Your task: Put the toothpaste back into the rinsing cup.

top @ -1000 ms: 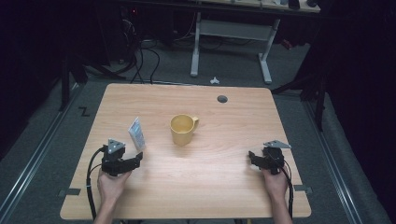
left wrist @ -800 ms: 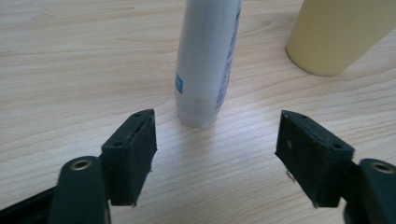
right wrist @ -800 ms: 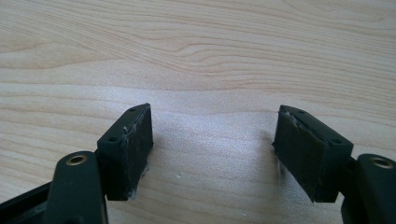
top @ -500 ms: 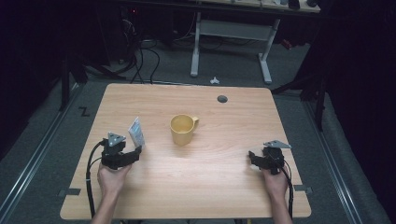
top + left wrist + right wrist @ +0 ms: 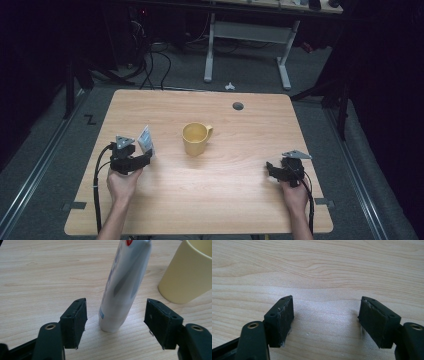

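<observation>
Upright, white tube (image 5: pixel 125 287), blue print.

Light wood table (image 5: pixel 210 200) under me, pale grain, with a round cable hole (image 5: pixel 238 106) near its far edge. Grey carpeted floor (image 5: pixel 200 75) all around; a metal rail (image 5: pixel 40 165) runs along it off the table's left side. Beyond the far edge stands a white desk frame (image 5: pixel 247 37) on two legs. Black cables (image 5: pixel 150 65) tangle on the floor at the far left. A small white object (image 5: pixel 229 86) lies there too. Room dark; light falls on my table.
</observation>
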Demonstrator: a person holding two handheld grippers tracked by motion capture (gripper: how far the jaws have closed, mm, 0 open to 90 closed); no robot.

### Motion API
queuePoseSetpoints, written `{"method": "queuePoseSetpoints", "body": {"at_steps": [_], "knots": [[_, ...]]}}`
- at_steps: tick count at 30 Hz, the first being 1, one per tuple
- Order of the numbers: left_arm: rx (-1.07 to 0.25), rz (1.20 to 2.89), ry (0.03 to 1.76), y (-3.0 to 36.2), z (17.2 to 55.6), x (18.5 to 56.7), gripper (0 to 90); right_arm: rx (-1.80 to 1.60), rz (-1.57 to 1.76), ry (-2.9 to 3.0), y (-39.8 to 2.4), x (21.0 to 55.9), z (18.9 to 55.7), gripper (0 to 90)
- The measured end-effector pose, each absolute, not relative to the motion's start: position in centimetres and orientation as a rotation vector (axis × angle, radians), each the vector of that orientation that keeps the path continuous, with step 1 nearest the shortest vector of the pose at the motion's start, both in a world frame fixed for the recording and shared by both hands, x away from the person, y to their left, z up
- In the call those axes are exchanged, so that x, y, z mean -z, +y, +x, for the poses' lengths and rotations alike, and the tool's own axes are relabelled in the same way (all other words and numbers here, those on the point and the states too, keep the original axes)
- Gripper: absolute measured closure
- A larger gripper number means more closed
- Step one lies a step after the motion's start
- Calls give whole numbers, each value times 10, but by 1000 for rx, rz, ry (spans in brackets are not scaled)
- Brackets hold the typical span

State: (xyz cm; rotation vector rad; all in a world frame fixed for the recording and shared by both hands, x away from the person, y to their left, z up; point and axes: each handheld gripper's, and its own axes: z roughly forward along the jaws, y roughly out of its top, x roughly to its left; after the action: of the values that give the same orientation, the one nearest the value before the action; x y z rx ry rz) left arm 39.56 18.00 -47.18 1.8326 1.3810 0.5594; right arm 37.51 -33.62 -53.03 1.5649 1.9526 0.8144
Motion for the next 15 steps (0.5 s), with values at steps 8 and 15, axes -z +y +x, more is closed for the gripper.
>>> {"method": "queuePoseSetpoints", "body": {"at_steps": [8, 15], "knots": [[-572, 1841, 1374, 176, 403, 469, 374, -814, 1565, 1953, -336, 530, 375, 284], [-566, 1840, 1387, 173, 412, 473, 402, -814, 1564, 1953, -336, 530, 375, 283]]}}
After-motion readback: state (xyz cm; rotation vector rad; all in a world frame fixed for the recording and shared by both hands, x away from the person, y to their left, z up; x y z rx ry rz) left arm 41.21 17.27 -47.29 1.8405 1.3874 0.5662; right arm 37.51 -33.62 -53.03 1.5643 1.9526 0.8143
